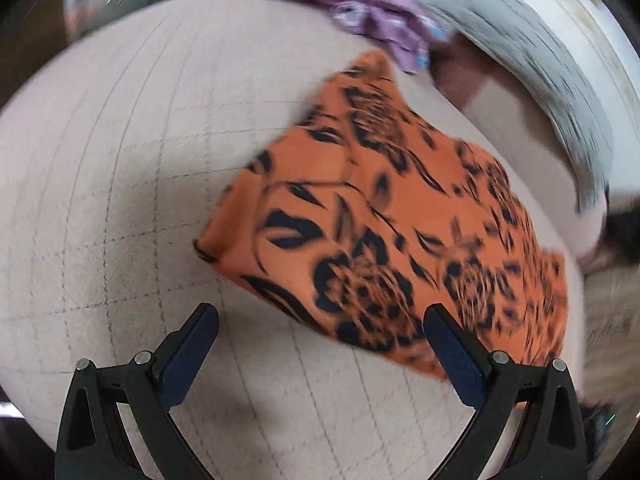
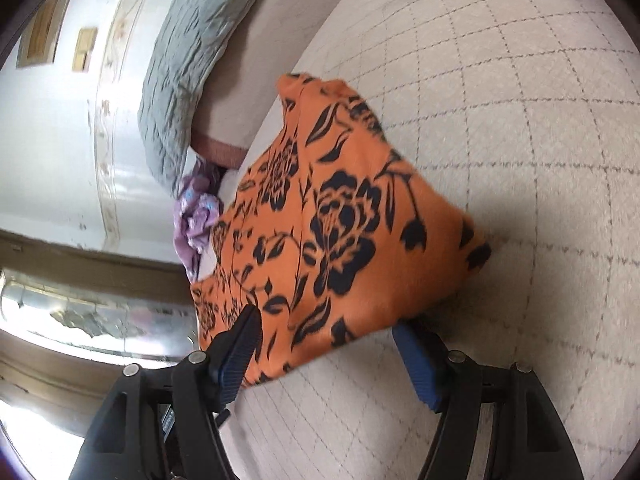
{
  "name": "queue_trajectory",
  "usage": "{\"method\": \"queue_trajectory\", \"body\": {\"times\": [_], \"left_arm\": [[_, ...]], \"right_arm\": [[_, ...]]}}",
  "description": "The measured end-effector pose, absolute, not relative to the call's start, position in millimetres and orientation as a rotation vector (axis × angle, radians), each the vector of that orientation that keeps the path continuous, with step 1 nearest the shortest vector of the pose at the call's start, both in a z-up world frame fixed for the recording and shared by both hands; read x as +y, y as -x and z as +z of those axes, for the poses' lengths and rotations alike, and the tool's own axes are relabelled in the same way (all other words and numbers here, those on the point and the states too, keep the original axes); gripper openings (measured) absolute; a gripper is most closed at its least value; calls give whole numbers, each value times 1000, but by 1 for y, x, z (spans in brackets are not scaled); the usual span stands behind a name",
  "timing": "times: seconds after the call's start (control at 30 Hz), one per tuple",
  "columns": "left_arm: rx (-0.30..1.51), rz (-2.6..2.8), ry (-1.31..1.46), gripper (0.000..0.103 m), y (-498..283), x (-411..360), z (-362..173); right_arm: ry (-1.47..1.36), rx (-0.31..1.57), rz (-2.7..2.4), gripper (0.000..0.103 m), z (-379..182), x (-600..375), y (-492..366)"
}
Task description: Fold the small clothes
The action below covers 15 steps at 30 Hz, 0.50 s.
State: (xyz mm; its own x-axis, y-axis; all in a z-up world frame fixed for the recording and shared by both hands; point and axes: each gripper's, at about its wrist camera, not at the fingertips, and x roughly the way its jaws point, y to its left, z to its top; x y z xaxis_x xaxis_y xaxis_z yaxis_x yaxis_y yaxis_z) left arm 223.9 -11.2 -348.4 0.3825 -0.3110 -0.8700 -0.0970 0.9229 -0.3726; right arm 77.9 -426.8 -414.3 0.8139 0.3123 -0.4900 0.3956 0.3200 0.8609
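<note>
An orange cloth with a black flower print (image 1: 384,232) lies folded on a beige quilted bed (image 1: 120,200). My left gripper (image 1: 320,316) is open, hovering just at the cloth's near edge, its right finger over the cloth. In the right wrist view the same orange cloth (image 2: 340,232) lies on the bed (image 2: 520,120). My right gripper (image 2: 326,328) is open, its jaws on either side of the cloth's near edge, not closed on it.
A crumpled purple garment (image 1: 372,16) lies beyond the orange cloth, also in the right wrist view (image 2: 196,216). A grey quilted blanket (image 2: 188,64) lies by the white wall (image 2: 60,140). The left wrist view is motion-blurred.
</note>
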Motion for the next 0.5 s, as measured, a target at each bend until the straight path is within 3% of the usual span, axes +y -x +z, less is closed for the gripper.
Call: {"method": "queue_trajectory", "body": {"times": [0.3,0.37,0.43,0.5], "left_arm": [[1139,-21,598,102,-248,8,-352],[1128,2,611,99,-250,10,-353],[1111,53,599,78,-252,10,-351],[1112,74,566,51,-252,9,-352]], "right_arm": [[-1255,593,-70,71,-417,-436,-105],[-1197,602,-83,67,-413,-433,-112],[-1126,651,-116,29,-415,-430,-121],[-1122,648,-123,23,-419,-431,-122]]}}
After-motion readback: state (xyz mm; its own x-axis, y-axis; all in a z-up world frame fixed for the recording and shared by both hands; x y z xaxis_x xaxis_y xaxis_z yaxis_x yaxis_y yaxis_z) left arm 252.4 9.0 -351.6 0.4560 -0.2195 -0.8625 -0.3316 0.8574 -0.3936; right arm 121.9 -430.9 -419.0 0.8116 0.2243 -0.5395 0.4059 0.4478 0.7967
